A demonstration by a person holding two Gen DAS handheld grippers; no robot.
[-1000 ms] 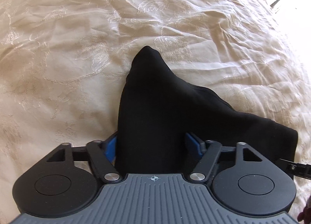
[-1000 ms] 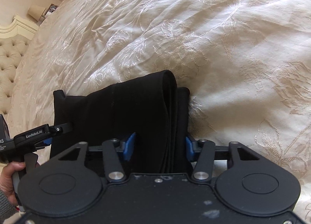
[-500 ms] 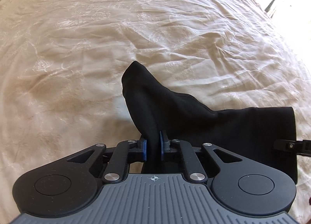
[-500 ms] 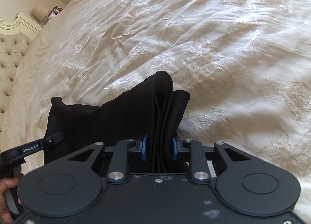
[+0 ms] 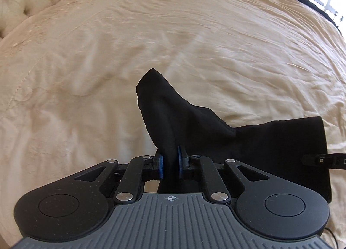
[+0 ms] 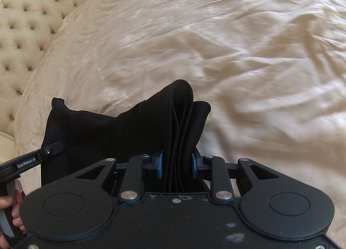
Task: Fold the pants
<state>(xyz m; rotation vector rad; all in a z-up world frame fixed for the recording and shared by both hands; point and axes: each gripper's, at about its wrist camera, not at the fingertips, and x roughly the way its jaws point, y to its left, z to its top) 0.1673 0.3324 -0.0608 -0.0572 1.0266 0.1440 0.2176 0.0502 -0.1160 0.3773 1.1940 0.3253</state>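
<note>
- Left gripper (image 5: 170, 163): blue pads clamped on one end of the black pants (image 5: 194, 127).
- Right gripper (image 6: 177, 165): pinching the stacked folds at the other end.
- Pants: held between both tools above the cream bedspread (image 5: 108, 65); tufted headboard (image 6: 28, 26) at 10 o'clock.

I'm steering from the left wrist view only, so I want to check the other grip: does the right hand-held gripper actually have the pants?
Observer: Yes. The right hand-held gripper is shut on the pants, its blue pads pressing a stack of several folded layers.
Operator: Which edge is it holding?
Observer: The layered end, where the fold edges show side by side between the pads.
Operator: Anything behind the pants on that side?
Observer: The tufted headboard stands at the left, beyond the bedspread.
</note>
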